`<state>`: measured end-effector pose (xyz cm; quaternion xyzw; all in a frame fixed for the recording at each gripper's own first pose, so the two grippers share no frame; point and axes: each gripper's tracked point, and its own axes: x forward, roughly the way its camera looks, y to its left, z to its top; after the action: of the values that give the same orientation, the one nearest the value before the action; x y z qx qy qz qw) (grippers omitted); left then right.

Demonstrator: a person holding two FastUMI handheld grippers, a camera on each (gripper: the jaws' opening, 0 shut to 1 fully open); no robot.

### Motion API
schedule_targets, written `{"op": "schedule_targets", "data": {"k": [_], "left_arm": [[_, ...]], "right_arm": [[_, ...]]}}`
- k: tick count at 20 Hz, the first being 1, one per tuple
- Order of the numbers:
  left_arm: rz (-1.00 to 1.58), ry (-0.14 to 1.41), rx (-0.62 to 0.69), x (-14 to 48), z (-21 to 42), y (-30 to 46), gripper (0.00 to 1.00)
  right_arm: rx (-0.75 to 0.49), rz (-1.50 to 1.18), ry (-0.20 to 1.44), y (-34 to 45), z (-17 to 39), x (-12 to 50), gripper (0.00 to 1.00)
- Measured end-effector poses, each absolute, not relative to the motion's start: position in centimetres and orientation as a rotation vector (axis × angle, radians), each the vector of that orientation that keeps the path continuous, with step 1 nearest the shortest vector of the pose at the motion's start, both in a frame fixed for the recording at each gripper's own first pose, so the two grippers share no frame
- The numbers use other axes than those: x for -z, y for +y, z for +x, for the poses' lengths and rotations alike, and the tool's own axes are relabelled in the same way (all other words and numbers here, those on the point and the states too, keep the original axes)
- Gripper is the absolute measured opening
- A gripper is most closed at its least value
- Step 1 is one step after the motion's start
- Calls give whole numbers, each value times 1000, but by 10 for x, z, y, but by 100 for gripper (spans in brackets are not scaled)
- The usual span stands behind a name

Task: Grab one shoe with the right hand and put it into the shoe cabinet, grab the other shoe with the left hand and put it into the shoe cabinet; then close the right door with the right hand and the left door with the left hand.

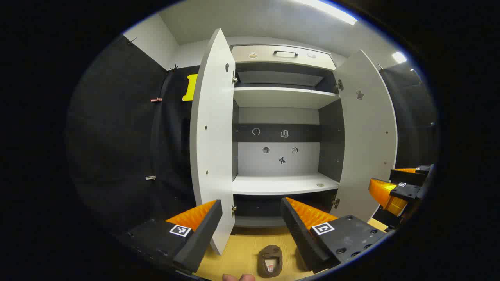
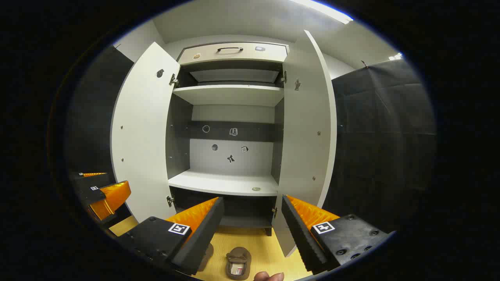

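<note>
White shoe cabinet (image 1: 281,183) stands with both doors swung wide, shelves bare | wooden floor (image 1: 242,249) in front of the cabinet | left claw (image 1: 252,230) fingers apart, holding nothing, before the cabinet | right claw (image 2: 253,228) fingers apart, holding nothing, likewise | brown shoe (image 2: 238,263) on the floor just before the cabinet, below both claws

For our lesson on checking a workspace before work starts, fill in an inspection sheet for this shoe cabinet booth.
Surface: pale wooden floor, bare beside the shoe.
Job's things: brown shoe on the floor before the shoe cabinet; left door and right door open, shelves bare.
Clutter: nothing seen.
Grippers: left gripper open, holding nothing; right gripper open, holding nothing.
Cables: nothing seen.
Surroundings: black cloth wall, ceiling light.
</note>
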<state>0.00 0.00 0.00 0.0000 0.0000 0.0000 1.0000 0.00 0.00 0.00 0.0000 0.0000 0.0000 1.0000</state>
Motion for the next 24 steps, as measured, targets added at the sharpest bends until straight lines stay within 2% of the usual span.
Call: {"op": "schedule_targets", "data": {"k": [17, 24], "left_arm": [[24, -10, -2, -2, -7, 5, 96], [41, -23, -3, -3, -8, 8, 96]], "right_arm": [[-10, 4, 11, 7, -5, 1, 98], [-25, 6, 70, 12, -4, 20, 98]]}}
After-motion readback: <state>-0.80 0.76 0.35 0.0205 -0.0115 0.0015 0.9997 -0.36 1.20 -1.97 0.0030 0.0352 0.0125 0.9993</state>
